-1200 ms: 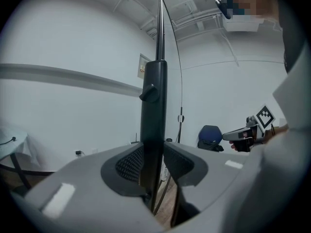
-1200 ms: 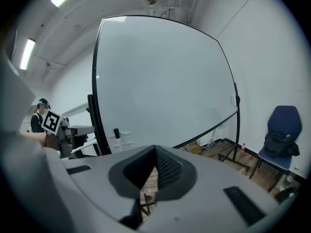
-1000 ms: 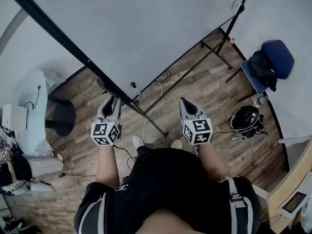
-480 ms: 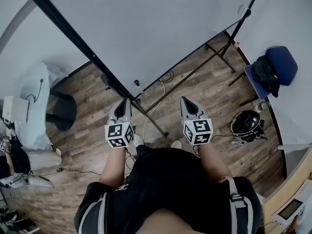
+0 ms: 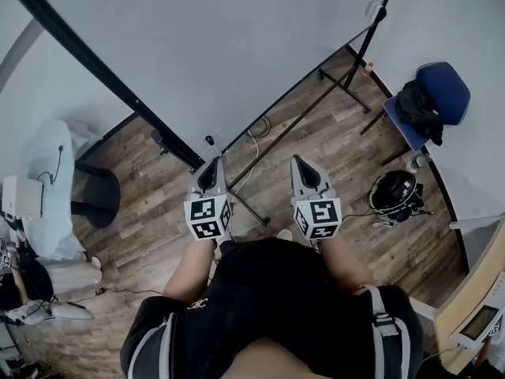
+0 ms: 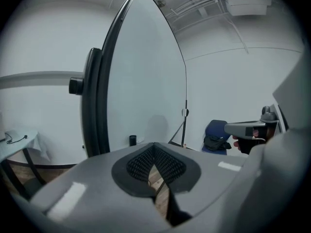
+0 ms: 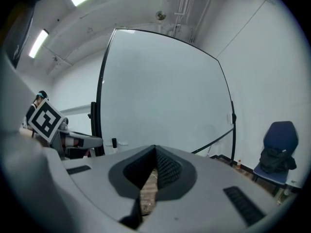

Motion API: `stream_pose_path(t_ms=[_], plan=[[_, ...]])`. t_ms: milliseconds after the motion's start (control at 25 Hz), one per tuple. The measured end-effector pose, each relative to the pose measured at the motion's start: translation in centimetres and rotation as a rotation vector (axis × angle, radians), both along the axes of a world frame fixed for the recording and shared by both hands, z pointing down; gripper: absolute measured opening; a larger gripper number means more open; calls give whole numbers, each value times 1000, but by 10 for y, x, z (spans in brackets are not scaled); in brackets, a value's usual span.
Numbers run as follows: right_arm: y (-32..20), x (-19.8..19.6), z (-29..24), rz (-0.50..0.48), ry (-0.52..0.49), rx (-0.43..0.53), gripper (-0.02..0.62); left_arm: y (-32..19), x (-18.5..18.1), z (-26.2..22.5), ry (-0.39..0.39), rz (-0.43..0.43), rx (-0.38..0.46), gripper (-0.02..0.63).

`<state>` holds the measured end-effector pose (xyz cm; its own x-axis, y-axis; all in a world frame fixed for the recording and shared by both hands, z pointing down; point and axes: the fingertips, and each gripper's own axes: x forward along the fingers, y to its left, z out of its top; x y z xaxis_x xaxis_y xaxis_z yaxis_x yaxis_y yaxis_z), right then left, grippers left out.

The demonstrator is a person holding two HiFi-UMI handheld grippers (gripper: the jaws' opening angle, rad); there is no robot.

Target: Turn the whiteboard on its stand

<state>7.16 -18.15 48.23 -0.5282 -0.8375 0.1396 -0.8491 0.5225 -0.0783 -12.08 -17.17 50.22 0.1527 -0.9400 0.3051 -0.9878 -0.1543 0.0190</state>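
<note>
Head view: large white, black-framed whiteboard (image 5: 237, 46) on thin black metal stand (image 5: 304, 115), standing on brown wood-plank floor (image 5: 331, 160) ahead of both grippers.
Left gripper view: left gripper (image 6: 154, 145) clenched, empty, apart from the whiteboard's near edge.
Right gripper view: right gripper (image 7: 155, 148) clenched, empty.

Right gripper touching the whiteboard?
Apart. The right gripper view shows the whole whiteboard standing well beyond the tips of the right gripper, and the head view shows wooden floor between them.
</note>
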Motion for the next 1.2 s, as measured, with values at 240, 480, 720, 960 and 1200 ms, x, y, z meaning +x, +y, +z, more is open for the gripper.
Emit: stream_pose_path(t_ms=[240,480,720,960,1200], plan=[[8,5,0,3,6,-3,-2,0,25,-7,14,78,19,11],[10,8,2,6,4,-13,-3,0,27,-6,25,87,17,11],[12,7,2,1,-4,-19,-3,5,28,-2,30,91,-3,11],[16,3,5,-12,-3,-27,-2,12,26,2,26,90,-17,11],[22,1,7,-26,4,-34,-3,20,23,6,32,74,-25,11]])
